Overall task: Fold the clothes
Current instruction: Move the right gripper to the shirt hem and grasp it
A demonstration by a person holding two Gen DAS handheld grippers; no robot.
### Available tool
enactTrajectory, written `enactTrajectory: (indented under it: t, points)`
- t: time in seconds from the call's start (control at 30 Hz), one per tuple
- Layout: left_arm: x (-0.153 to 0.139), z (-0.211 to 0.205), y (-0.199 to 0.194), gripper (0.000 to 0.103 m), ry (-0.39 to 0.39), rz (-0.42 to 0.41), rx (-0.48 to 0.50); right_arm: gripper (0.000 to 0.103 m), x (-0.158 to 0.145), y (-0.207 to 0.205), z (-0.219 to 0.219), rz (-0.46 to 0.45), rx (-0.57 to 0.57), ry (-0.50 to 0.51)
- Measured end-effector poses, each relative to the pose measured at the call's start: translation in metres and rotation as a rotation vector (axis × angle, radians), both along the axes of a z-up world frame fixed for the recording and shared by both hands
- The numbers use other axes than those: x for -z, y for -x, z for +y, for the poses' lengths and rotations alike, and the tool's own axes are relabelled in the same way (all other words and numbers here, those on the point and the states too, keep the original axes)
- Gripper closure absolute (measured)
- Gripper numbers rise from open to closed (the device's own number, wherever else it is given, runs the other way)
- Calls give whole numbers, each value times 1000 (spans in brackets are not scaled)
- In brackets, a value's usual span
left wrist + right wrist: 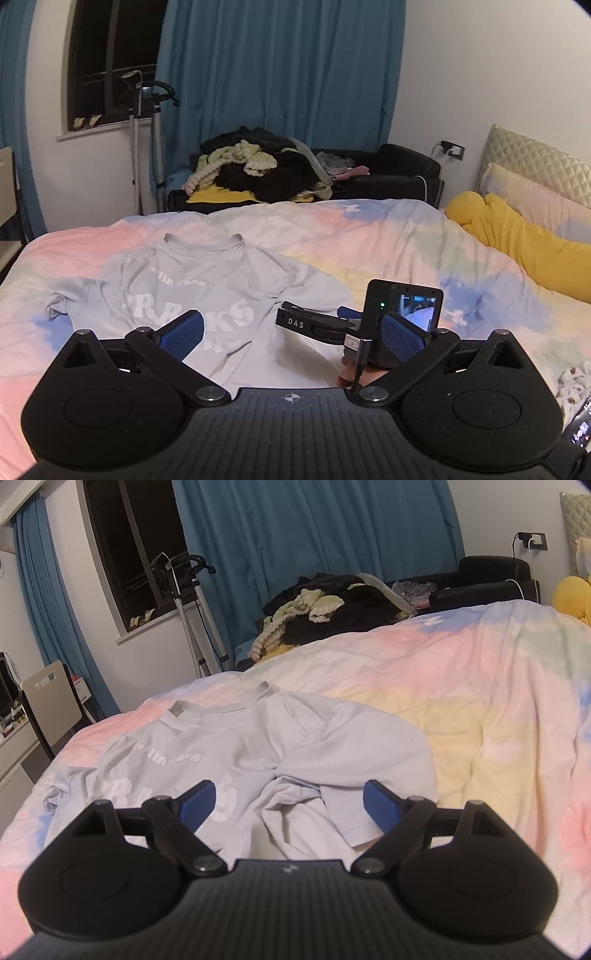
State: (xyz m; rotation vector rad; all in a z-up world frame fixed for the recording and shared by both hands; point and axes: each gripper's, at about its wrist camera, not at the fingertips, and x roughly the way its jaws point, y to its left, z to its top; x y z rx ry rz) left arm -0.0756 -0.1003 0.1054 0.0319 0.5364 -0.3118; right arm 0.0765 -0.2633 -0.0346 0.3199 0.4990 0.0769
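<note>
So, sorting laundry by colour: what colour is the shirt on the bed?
Pale grey-blue shirt with white lettering; right wrist view shows it best.

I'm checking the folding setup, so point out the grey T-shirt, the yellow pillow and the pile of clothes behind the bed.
grey T-shirt [258, 746], right wrist view, chest panel.
yellow pillow [517, 236], left wrist view, its middle.
pile of clothes [258, 166], left wrist view, dark garments.
</note>
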Motion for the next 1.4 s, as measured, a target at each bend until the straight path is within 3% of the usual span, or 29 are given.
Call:
enactTrajectory:
  t: [0.2,0.27,0.4,0.5,0.7,0.87,0.97,1.07,1.13,1.2,1.3,1.37,1.4]
  points:
    - [4,-9,0,0,-80,-3,12,15,-5,-1,-5,-14,9,-14]
    - [15,-13,2,0,-132,-73,-12,15,-7,-3,-9,-16,15,-21]
    - [50,4,-10,0,-41,-46,-68,15,-10,-5,-16,-21,26,-34]
    - [81,17,-23,0,-31,-88,-132,15,-9,-19,-32,-6,72,-61]
    - [140,37,-62,0,-85,-89,-204,15,10,-52,-100,78,204,-305]
    - [166,52,-82,0,-16,17,-193,18,45,-74,-140,186,280,-480]
    - [177,51,-88,0,-40,47,-186,26,65,-80,-148,226,261,-596]
    - [182,50,-90,0,-37,78,-176,34,66,-86,-143,237,219,-568]
    - [184,48,-88,0,-27,95,-170,63,68,-87,-142,240,188,-585]
    - [184,47,-86,0,-20,101,-162,72,67,-90,-136,239,133,-583]
    - [183,44,-82,0,-22,92,-147,71,63,-96,-122,249,61,-508]
    - [182,41,-80,0,-33,81,-142,84,63,-102,-119,254,69,-454]
    - [182,40,-80,0,-34,83,-145,100,59,-104,-120,243,85,-434]
